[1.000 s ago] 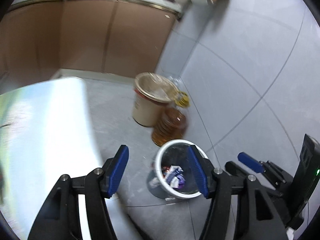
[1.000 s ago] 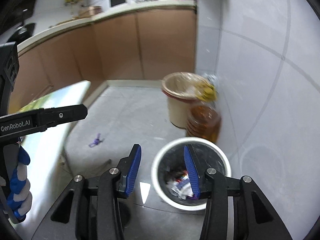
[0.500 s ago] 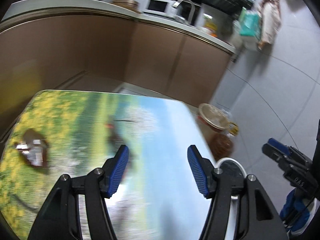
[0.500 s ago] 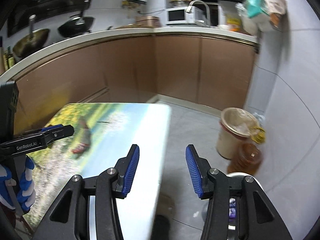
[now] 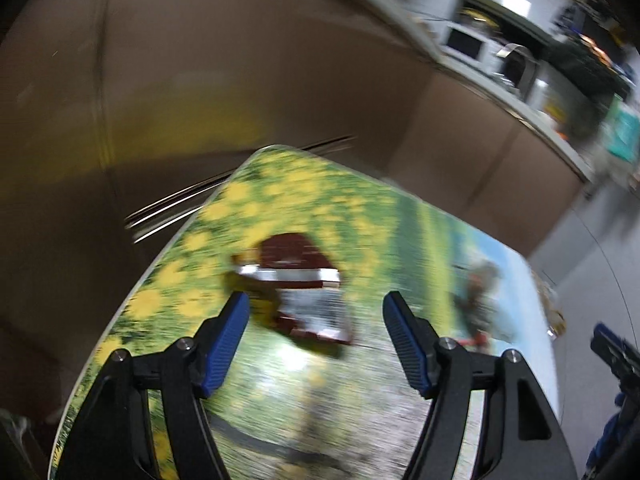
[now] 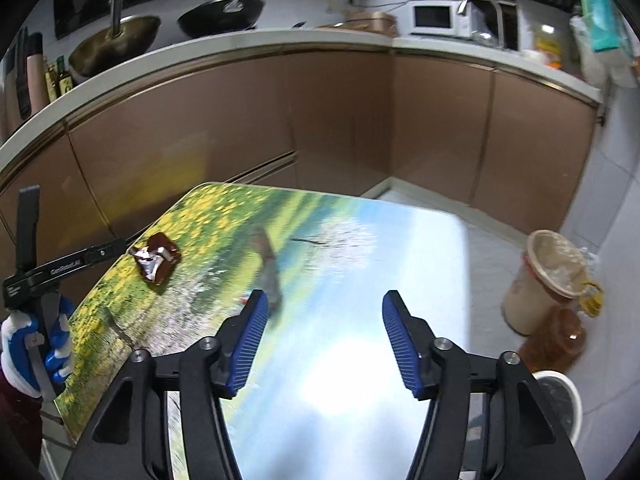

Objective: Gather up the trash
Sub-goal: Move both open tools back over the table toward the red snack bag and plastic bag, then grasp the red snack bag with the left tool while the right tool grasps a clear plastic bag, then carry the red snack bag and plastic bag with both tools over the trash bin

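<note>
Reaching with the left claw [image 5: 316, 336], gaping and empty, aim squarely over the crumpled wrapper [image 5: 304, 300] near the bench's [image 6: 420, 240] far left corner; the right claw [image 6: 322, 338] hangs wide, empty.

Left tool [image 5: 316, 336]: fingers spread wide, nothing between the blue pads, held forward by a gloved hand [image 6: 36, 344]. Right tool [image 6: 322, 334]: likewise spread wide, gripping nothing.

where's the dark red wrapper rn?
The crumpled dark red foil wrapper lies on the flower-print tabletop near its far left edge, just ahead of the open left hand-held gripper.
</note>
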Action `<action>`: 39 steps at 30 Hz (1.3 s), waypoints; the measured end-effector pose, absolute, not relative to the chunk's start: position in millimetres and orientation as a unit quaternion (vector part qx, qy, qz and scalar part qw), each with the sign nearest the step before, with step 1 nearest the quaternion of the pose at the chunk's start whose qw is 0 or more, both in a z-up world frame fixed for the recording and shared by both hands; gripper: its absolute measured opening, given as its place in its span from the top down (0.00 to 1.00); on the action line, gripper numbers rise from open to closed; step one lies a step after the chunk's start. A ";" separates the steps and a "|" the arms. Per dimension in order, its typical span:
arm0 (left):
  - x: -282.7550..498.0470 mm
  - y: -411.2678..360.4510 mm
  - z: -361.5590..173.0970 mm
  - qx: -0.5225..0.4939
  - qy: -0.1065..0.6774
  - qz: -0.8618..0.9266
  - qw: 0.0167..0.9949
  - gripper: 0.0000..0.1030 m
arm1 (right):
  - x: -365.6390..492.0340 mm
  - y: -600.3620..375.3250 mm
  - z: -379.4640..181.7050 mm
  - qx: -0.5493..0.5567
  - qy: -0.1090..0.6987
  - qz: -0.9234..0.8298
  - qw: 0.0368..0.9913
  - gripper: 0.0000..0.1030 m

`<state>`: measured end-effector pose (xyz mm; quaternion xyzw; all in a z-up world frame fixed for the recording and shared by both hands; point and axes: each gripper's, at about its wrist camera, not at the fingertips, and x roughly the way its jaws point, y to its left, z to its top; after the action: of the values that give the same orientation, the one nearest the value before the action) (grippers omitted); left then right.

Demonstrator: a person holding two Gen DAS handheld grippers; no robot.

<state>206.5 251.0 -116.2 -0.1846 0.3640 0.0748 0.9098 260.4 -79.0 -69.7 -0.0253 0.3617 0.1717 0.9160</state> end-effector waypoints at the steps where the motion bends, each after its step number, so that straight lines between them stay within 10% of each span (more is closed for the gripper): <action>1: 210.7 260.3 -123.8 -0.190 0.370 0.086 0.905 0.34 | 268.7 -69.8 -76.1 -0.024 0.368 0.179 0.912 0.38; 13: 249.3 277.0 -169.2 -0.190 0.419 0.112 0.881 0.49 | 353.2 -17.0 -146.9 -0.034 0.436 0.206 0.875 0.36; 24: 251.8 267.7 -168.9 -0.168 0.418 0.112 0.886 0.93 | 362.5 -6.8 -176.2 -0.050 0.468 0.221 0.854 0.86; 39: 205.2 218.6 -99.9 -0.123 0.371 0.096 0.915 0.94 | 299.4 -60.6 -105.1 -0.024 0.405 0.241 0.882 0.87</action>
<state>205.2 218.6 -99.9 -0.1231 0.3710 0.0957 0.9155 299.4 -60.6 -105.1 -0.0235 0.4045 0.2414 0.8818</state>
